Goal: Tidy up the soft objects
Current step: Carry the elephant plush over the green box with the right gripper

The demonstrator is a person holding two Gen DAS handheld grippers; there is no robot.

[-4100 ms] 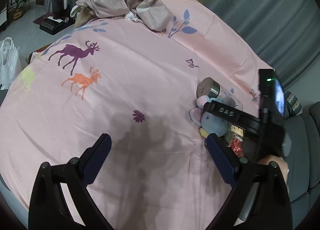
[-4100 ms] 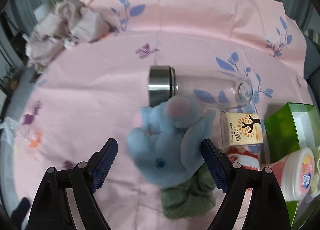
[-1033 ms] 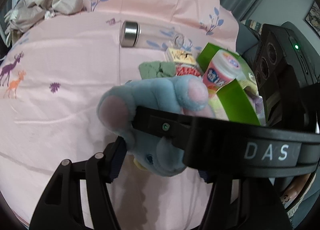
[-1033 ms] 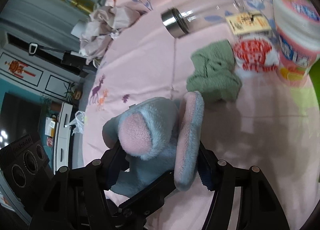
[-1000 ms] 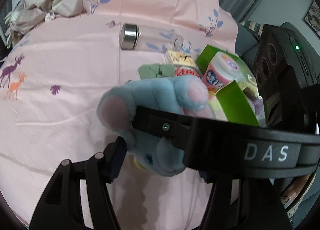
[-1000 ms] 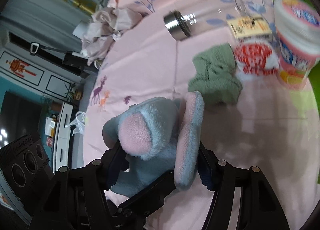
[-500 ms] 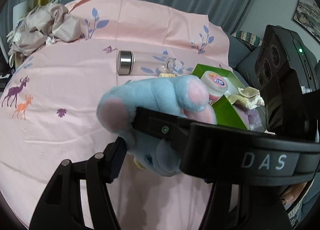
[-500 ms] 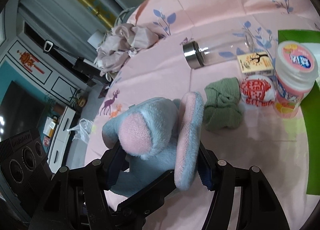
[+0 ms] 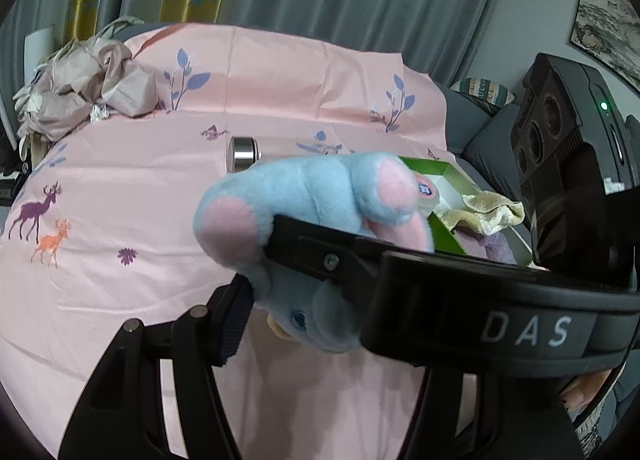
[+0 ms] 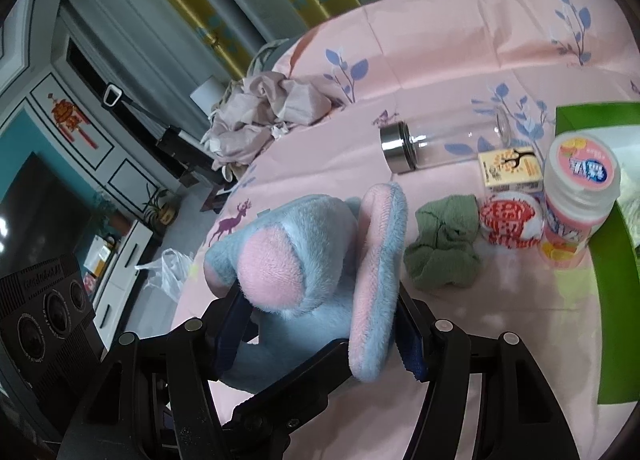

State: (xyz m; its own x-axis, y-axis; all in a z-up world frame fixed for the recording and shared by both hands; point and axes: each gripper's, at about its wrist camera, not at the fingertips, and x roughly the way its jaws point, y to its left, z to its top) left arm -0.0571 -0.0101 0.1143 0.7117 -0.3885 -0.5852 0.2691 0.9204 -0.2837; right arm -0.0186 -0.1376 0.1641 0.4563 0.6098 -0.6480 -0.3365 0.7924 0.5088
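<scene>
Since a second ago both grippers have carried the blue plush elephant higher above the pink sheet, and more of the curtain and room now shows behind it. Largest in view is that sheet, printed with deer and leaves, spread over what looks like a bed. At its right edge sits the green box with a cream cloth inside. The elephant hangs clear of the sheet, clamped from two sides: the right gripper has its fingers clenched on the body and one pink ear, and the left gripper grasps the head, its left finger pressed to the plush, the other hidden behind the right gripper's bar. Below lie a glass bottle, a green cloth, a pink tub and a red-patterned lid.
</scene>
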